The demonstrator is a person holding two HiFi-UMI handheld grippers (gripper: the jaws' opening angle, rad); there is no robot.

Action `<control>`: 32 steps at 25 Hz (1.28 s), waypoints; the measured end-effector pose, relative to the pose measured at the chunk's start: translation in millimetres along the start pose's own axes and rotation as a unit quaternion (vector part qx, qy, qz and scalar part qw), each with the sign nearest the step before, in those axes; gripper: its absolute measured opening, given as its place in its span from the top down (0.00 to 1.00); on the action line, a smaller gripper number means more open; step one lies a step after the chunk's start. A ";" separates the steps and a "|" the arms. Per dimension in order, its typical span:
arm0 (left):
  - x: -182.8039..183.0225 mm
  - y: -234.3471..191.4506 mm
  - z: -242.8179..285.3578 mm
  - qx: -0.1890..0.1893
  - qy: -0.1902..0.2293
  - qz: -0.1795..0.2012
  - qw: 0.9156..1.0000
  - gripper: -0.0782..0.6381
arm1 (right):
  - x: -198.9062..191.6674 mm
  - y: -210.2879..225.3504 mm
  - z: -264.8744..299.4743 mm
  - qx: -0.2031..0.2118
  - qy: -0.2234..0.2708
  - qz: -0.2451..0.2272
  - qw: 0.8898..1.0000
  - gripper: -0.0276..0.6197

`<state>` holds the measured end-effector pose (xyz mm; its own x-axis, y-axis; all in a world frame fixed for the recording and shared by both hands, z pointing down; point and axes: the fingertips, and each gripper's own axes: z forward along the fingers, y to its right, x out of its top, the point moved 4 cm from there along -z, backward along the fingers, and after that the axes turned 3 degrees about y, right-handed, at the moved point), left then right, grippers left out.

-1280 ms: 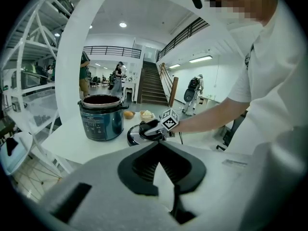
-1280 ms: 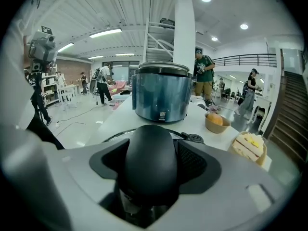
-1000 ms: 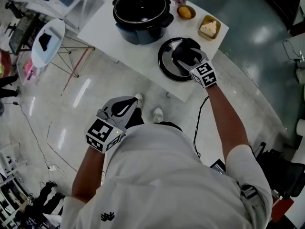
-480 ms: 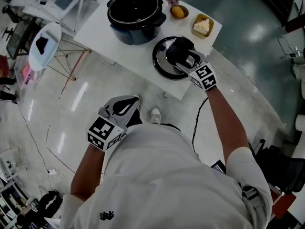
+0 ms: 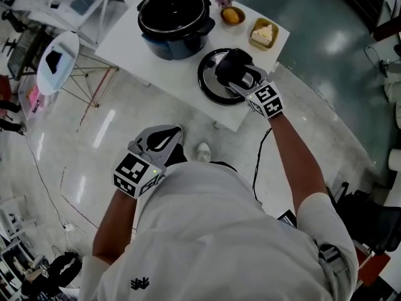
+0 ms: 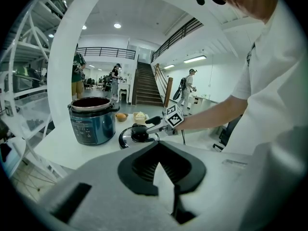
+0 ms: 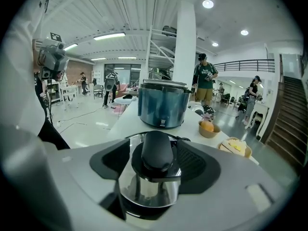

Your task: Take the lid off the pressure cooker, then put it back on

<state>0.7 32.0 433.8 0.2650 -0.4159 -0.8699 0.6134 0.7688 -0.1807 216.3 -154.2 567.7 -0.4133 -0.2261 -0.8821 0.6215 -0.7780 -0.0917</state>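
The lid (image 5: 212, 85) lies flat on the table (image 5: 128, 33), at 5 o'clock from the open cooker (image 5: 174, 17). The right gripper (image 5: 235, 69) has its 2 jaws set wide and pressed on the knob (image 7: 155, 150), probably because that is the lid's only handhold. The left gripper (image 5: 174, 132), jaws together and empty, hangs off the table at 7 o'clock. A bowl (image 5: 231, 15) at 12 o'clock of the lid and a dish (image 5: 263, 35) at 1 o'clock look clear of the way to the cooker.

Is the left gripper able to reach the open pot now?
Probably not yet: the left gripper hangs by the person's waist, short of the table bearing the pot; nothing blocks the way.
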 end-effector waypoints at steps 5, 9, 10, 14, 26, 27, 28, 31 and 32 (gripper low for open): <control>-0.7 1.1 2.6 -0.001 0.000 -0.001 1.000 0.88 | 0.1 -2.4 4.9 0.005 0.000 0.002 1.000 0.46; 0.1 -1.7 3.6 0.004 0.001 -0.004 1.000 0.88 | -4.1 0.4 14.9 0.010 -0.004 0.005 1.000 0.46; -0.3 -2.1 3.1 0.006 0.001 -0.006 1.000 0.88 | -5.4 1.5 17.7 0.011 -0.006 0.007 1.000 0.45; -4.3 -5.6 -1.2 0.016 -0.005 -0.015 1.000 0.88 | -7.9 5.8 31.8 0.015 -0.009 0.018 1.000 0.45; -11.7 -19.2 -4.7 0.041 -0.012 -0.038 0.998 0.88 | -17.5 7.9 63.2 0.035 -0.025 -0.001 0.999 0.50; -12.0 -20.3 -4.6 0.041 -0.013 -0.039 0.998 0.88 | -16.9 7.4 63.3 0.034 -0.025 0.001 0.999 0.50; -12.0 -21.4 -3.8 0.040 -0.013 -0.039 0.998 0.88 | -16.4 7.3 63.5 0.033 -0.025 0.002 0.999 0.50; -9.3 -22.8 1.1 0.035 -0.011 -0.035 0.999 0.88 | -15.9 7.1 63.8 0.030 -0.026 0.005 0.999 0.50; -7.8 -22.7 2.9 0.033 -0.009 -0.033 0.999 0.88 | -16.2 6.9 63.4 0.030 -0.027 0.006 0.999 0.50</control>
<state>-13.2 16.4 446.0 0.2362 -0.4738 -0.8483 0.6777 0.7060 -0.2056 185.1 -193.1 610.7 -0.4424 -0.2653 -0.8567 0.5864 -0.8083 -0.0526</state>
